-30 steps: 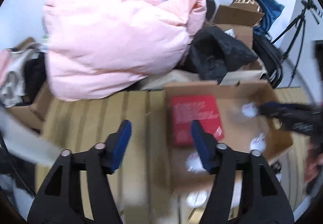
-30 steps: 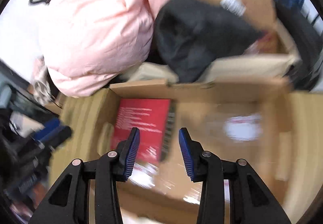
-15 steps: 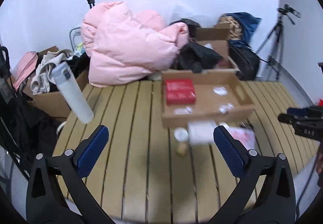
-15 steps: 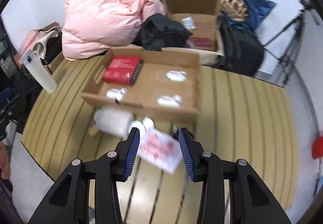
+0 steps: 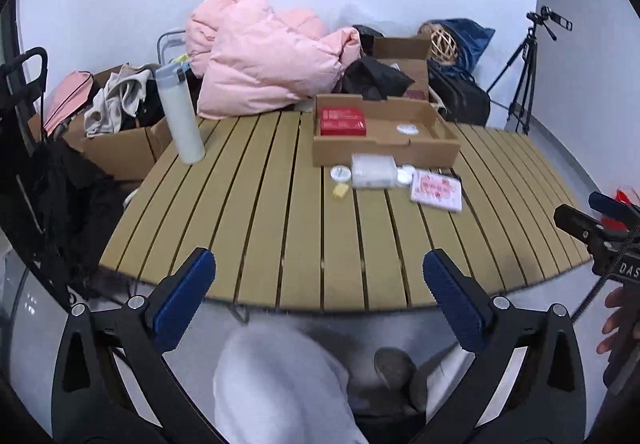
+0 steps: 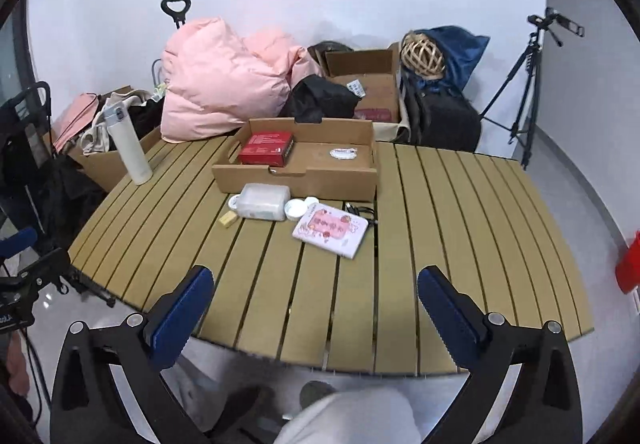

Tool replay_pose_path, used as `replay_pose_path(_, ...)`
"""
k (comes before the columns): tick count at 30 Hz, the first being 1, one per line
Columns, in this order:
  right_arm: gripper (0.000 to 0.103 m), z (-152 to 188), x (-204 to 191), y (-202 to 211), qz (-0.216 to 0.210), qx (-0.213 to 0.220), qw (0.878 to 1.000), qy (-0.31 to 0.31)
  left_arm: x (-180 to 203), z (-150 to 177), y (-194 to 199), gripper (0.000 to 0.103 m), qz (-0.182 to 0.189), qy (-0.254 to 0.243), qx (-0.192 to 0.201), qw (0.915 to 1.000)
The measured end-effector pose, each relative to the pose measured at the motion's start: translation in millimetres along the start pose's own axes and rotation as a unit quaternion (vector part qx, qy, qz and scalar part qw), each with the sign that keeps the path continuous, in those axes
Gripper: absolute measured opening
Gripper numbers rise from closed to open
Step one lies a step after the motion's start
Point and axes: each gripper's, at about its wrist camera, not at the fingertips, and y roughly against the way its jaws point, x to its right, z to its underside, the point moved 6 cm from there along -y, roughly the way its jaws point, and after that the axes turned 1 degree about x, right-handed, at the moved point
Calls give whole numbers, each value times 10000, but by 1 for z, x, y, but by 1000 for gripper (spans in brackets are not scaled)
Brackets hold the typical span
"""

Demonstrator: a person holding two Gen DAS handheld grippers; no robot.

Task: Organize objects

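Note:
A shallow cardboard tray sits at the far side of the slatted table and holds a red box and a white sticker. In front of it lie a clear plastic container, white round lids, a small yellow block and a pink notebook. My left gripper hangs open over the table's near edge, empty. My right gripper is opening, with nothing between its jaws.
A white bottle stands at the table's left side. Behind the table are a pink duvet, cardboard boxes of clothes, a black bag and a tripod. The person's legs are below the table edge.
Both grippers have pulled back from over the tray to the table's near edge. The left jaws spread wide first, and the right jaws have now spread wide too.

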Motion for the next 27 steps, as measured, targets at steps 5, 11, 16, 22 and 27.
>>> replay_pose_path(5,103,33,-10,25,-125,-27,9999,-7,8,14,23,103,74,-73,92,9999)
replay_pose_path(11,103,56,-12,40,-240,-95,9996,-88,15,28,24,103,260,-92,-45,9996)
replay_pose_path(16,103,57,-13,39,-170,-82,9998,-72,10,31,14,103,200,21,-83,9998)
replay_pose_path(22,103,56,-11,22,-340,-72,9994,-81,10,29,-13,103,174,82,-209,9996)
replay_pose_path(27,103,45,-2,-8,-493,-13,9987,-141,15,12,-52,103,294,158,-247,9991)
